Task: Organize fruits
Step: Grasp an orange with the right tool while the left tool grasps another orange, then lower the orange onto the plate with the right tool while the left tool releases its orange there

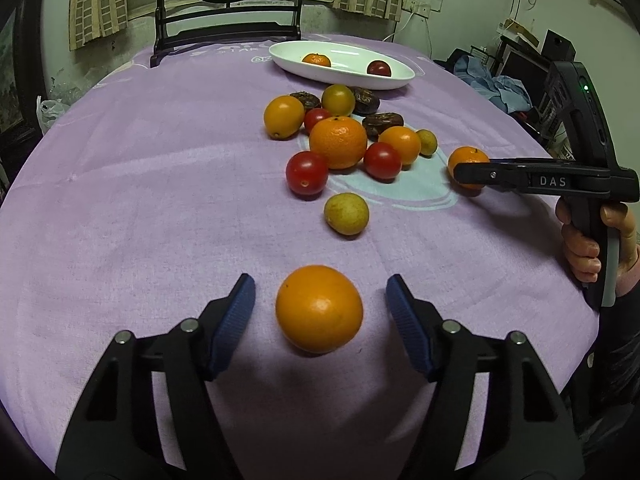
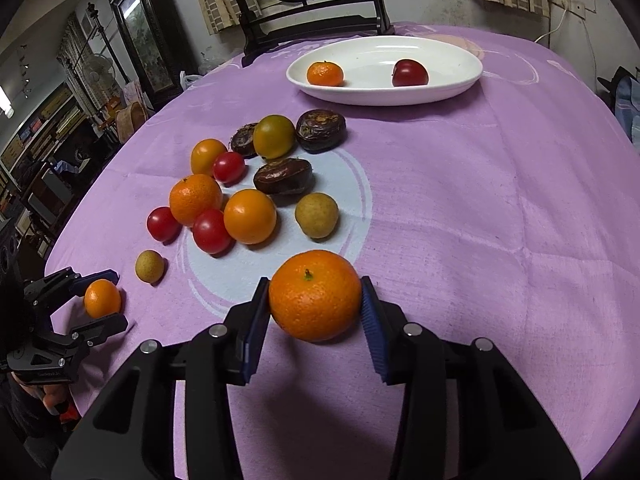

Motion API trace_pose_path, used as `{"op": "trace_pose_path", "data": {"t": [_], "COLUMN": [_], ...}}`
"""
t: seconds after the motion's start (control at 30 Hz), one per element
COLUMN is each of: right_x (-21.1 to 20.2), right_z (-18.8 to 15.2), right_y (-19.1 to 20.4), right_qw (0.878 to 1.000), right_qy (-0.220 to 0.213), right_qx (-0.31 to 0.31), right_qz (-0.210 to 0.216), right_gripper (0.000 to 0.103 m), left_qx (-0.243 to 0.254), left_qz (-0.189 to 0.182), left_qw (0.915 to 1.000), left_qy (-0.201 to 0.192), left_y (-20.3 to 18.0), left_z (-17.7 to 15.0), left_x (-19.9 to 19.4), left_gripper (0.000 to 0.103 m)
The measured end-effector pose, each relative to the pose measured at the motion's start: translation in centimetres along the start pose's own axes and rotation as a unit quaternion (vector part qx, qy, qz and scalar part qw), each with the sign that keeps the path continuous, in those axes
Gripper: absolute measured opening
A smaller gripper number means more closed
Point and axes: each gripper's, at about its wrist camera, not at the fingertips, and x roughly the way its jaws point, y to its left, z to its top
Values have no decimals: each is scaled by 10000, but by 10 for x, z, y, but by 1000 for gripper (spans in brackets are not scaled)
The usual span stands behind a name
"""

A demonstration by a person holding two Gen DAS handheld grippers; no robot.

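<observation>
My left gripper [image 1: 320, 300] is open, its blue pads on either side of a smooth orange fruit [image 1: 319, 308] on the purple cloth, with gaps on both sides. It also shows in the right wrist view [image 2: 102, 298]. My right gripper [image 2: 314, 300] is shut on a tangerine [image 2: 315, 295], both pads touching it; it also shows in the left wrist view [image 1: 468, 166]. A white oval plate [image 1: 280, 54] at the back holds a small tangerine [image 1: 316, 59] and a dark red fruit [image 1: 379, 68].
A loose pile of fruit [image 1: 338, 142] lies mid-table: oranges, red tomatoes, dark brown fruits, small green ones. One green fruit [image 1: 346, 213] lies apart, nearer me. A dark chair [image 1: 228, 28] stands behind the plate. The table edge curves at left and right.
</observation>
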Motion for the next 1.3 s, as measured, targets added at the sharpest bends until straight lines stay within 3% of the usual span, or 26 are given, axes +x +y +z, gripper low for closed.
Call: {"op": "trace_pose_path", "data": {"t": [0.13, 0.23, 0.27, 0.47, 0.73, 0.9, 1.0, 1.13, 1.3], "right_x": [0, 0, 0, -3, -8, -16, -19, -13, 18], "right_z": [0, 0, 0, 0, 0, 13, 39, 95, 140], "right_y": [-1, -1, -1, -3, 1, 5, 2, -25, -62], "right_qw": [10000, 10000, 10000, 10000, 9996, 9977, 9945, 9813, 9741], "right_qy": [-7, -5, -6, -64, -201, -642, -1042, -1789, -1887], "right_qx": [44, 47, 47, 71, 37, -14, 16, 598, 1080], "right_qz": [-1, 0, -3, 21, 182, 195, -47, -384, -621], "right_gripper": [44, 44, 44, 44, 44, 44, 44, 44, 44], "left_qx": [21, 23, 27, -54, -151, -114, -19, -104, -281], "left_qz": [71, 219, 198, 190, -336, -549, -620, -631, -600], "left_qw": [10000, 9997, 9997, 9997, 9987, 9972, 9960, 9953, 9968], "left_qy": [-32, -93, -111, -122, -353, -497, -638, -729, -455], "left_y": [-1, -3, -3, -1, -10, -19, -24, -25, -29], "left_z": [-1, -2, -2, 0, 28, 67, 102, 164, 234], "left_x": [0, 0, -1, -2, -4, 5, 12, 34, 82], "left_gripper": [57, 39, 38, 38, 38, 38, 38, 39, 39]}}
